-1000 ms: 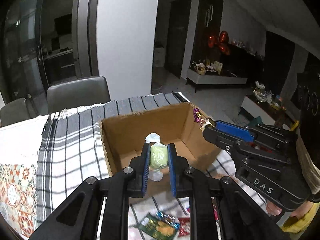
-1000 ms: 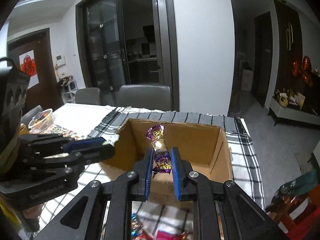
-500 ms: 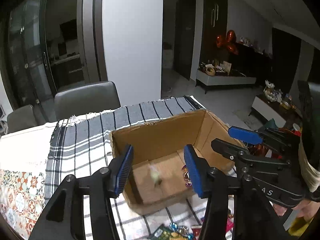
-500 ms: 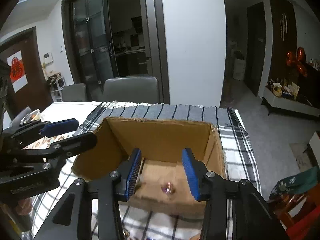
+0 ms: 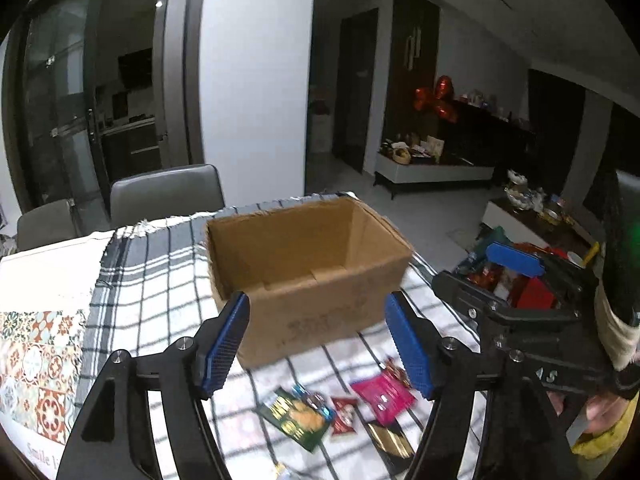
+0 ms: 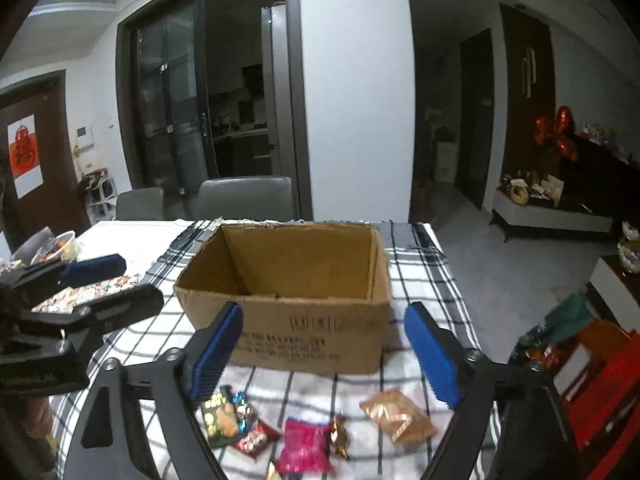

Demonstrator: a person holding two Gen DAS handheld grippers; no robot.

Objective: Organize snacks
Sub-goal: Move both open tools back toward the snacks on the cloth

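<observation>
left gripper just opened, empty | right gripper same | cardboard box ahead

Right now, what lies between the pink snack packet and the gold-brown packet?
A small dark twisted candy beside the pink packet, then bare checked cloth up to the gold-brown packet; right wrist view.

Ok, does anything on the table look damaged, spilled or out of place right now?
The brown cardboard box has a ragged, torn top rim, mostly along its far edge. Several wrapped snacks lie loose on the checked tablecloth in front of it: a green packet, a pink packet and a tan packet. Nothing has spilled.
</observation>
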